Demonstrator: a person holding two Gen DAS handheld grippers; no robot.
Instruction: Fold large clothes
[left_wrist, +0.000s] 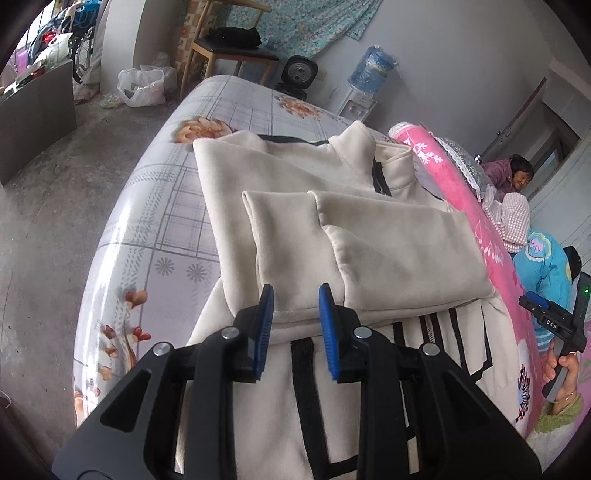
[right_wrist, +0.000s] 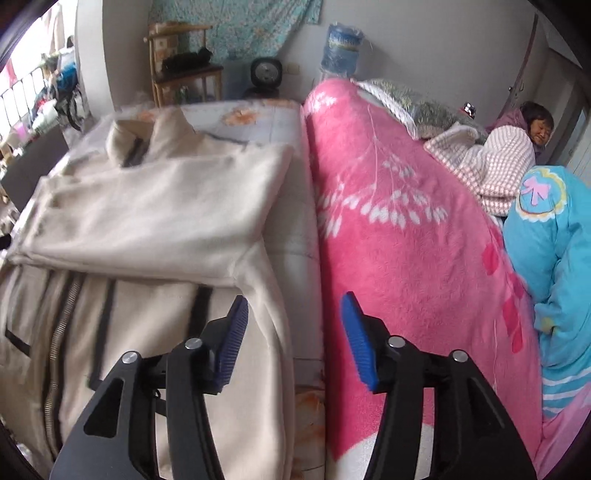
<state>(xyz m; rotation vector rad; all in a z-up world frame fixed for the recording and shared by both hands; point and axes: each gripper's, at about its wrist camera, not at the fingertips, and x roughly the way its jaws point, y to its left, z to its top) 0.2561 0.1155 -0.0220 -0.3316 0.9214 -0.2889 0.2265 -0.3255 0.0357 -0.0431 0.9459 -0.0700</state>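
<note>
On right gripper (left_wrist: 554, 325), perhaps "DAS".

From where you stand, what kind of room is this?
Most likely a lived-in bedroom: a bed with a checked floral sheet, a pink fleece blanket, and a person tucked under a checked quilt.

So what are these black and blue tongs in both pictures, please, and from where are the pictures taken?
They are hand-held grippers, one in each of a person's hands, not a robot. Each carries a camera looking forward along its two fingers. One picture comes from the left gripper, the other from the right gripper. Both are open and hold nothing. On the bed lies a cream jacket with its sleeves folded across its body. Beside it lies a pink blanket.
</note>
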